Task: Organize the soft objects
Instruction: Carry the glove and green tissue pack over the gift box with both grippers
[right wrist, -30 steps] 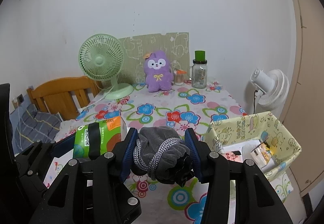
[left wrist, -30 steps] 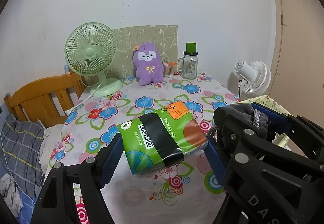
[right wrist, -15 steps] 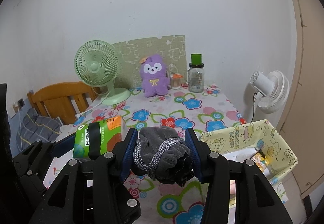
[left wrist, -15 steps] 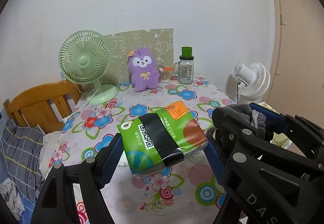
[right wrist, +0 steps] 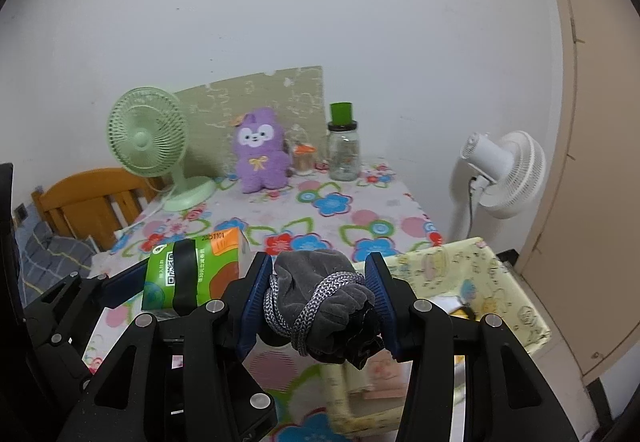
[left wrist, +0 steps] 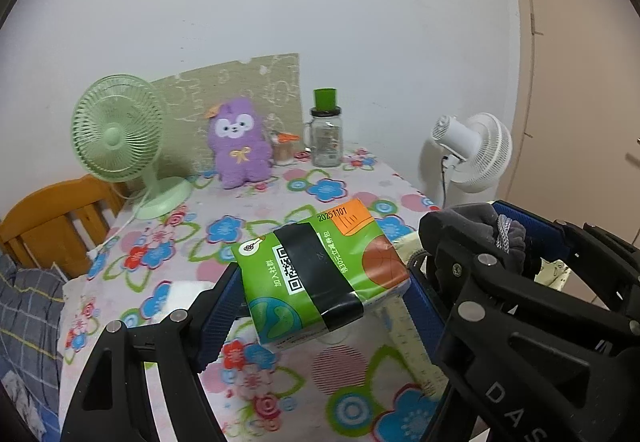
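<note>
The tissue pack [left wrist: 320,282] wears glossy green plastic film with a matt black band; the bundle [right wrist: 320,302] is soft grey cloth bound in braided cord. At twelve o'clock — a fuzzy plush toy [left wrist: 240,146]; at nine, varnished wood — the chair [left wrist: 56,218].

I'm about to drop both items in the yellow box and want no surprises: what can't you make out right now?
- Yellow box interior: right wrist view, mostly hidden behind the grey bundle and right gripper fingers; contents unclear.
- Same box, left wrist view: only slivers show behind the tissue pack and the right gripper.
- Tissue pack underside: hidden in both views.
- Small jar beside the purple plush: too small to identify.
</note>
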`<control>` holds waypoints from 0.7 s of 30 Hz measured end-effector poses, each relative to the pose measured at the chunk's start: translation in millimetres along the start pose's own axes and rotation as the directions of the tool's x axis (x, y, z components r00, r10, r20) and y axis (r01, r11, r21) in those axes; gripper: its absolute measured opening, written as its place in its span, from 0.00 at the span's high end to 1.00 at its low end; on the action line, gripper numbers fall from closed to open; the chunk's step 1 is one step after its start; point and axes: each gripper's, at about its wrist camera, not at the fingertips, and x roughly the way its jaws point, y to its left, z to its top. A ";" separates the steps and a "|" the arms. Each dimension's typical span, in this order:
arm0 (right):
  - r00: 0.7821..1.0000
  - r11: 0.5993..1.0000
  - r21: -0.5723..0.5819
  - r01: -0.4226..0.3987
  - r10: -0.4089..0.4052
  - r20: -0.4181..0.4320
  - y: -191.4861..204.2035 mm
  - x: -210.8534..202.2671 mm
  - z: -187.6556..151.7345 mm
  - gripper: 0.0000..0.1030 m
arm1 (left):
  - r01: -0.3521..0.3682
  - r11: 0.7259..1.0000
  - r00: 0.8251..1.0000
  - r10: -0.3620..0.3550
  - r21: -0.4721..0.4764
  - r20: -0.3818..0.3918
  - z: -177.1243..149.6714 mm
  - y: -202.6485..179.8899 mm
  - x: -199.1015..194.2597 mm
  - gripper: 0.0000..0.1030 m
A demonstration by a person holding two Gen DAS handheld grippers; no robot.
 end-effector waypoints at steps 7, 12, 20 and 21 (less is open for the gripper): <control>0.999 0.999 0.018 0.045 -0.045 -0.010 -30.2 2.6 3.2 0.49 | 0.051 0.998 0.999 -0.050 0.025 -0.014 7.4 -28.8 13.1 0.22; 0.998 0.997 0.030 0.064 -0.064 -0.011 -47.5 3.2 4.6 0.49 | 0.081 0.996 0.997 -0.080 0.049 -0.017 13.3 -48.1 18.7 0.22; 0.996 0.995 0.048 0.086 -0.085 -0.030 -71.4 10.3 1.8 0.49 | 0.110 0.991 0.994 -0.108 0.078 -0.035 16.2 -72.3 29.9 0.22; 0.996 0.995 0.050 0.089 -0.087 -0.033 -73.6 11.5 0.8 0.49 | 0.113 0.990 0.993 -0.110 0.080 -0.037 16.1 -74.6 30.9 0.22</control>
